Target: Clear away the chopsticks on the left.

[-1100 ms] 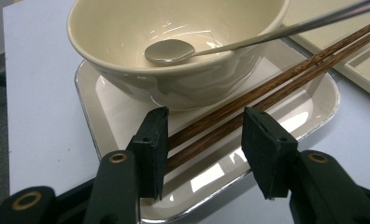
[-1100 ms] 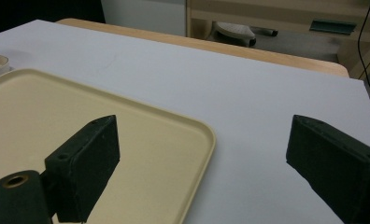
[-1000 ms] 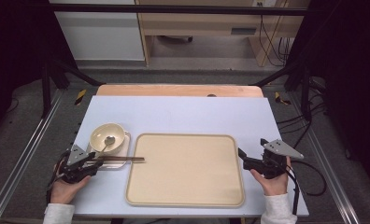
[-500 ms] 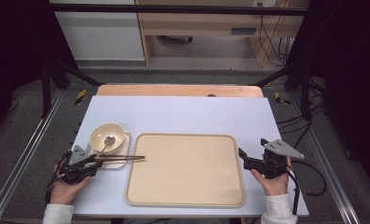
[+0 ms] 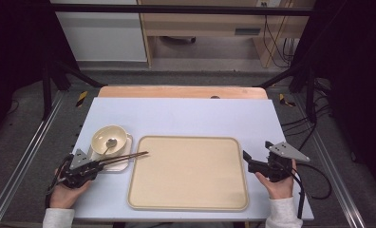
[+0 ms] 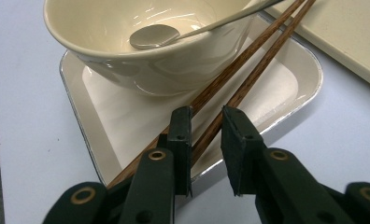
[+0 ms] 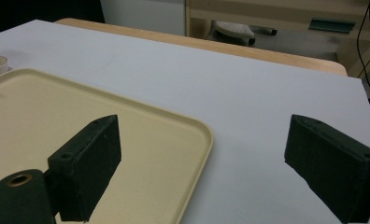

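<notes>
Chopsticks [image 6: 239,84] lie across the small dish [image 6: 286,93] at 9 o'clock on the bench [image 5: 186,118], tips over the tray [image 5: 188,173] edge. My left hand-held gripper [image 6: 206,135] straddles one stick, jaws apart, not clamped. Right hand-held gripper [image 7: 202,172] wide apart at 3 o'clock. Sticks look light, stiff, slippery; I'd pinch both near the butt ends.

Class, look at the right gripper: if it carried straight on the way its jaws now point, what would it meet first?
Probably the near right rim of the beige tray. The right gripper points left toward it, jaws wide open, one jaw already over the tray's edge. Height above the table is unclear, so it might skim over the rim.
</notes>
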`<state>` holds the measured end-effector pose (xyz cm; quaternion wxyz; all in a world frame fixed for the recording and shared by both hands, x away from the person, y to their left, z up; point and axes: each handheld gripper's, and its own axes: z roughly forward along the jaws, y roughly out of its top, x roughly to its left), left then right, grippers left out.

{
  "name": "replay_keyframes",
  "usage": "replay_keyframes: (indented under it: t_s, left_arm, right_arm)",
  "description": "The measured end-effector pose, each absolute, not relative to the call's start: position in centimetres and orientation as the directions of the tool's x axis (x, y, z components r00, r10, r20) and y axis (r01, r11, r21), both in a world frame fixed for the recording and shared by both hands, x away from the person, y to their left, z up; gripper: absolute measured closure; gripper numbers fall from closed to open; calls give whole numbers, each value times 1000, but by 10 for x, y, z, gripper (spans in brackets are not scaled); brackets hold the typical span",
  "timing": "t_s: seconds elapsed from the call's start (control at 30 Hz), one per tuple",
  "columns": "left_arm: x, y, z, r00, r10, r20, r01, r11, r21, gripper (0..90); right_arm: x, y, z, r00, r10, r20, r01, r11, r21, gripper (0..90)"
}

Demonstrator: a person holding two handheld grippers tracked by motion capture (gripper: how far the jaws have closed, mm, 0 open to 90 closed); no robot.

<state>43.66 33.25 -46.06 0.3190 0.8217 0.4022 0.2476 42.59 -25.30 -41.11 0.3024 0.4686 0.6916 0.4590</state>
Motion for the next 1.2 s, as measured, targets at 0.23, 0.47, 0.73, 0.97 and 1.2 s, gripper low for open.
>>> replay_keyframes:
  t_s: [0.23,0.47,0.73,0.97,1.2]
  left_arm:
    - [435,332,-459,554,819,147,509,-474,719,770]
    - [434,333,-458,561,818,130,515,-467,719,793]
    - [433,333,-457,571,815,104,526,-460,716,817]
    - [434,333,-457,563,822,83,532,-438,725,815]
    - [437,330,-460,567,821,71,528,-428,734,764]
  right_arm:
    - [426,-254,-411,-378,926,10,372,142,917,112]
    - [426,-254,-411,-377,926,16,376,137,916,112]
    - [426,-254,-411,-377,926,13,374,139,917,113]
    - [426,-254,-411,-378,926,14,375,140,917,113]
    - [426,-254,-411,-380,925,14,376,141,916,113]
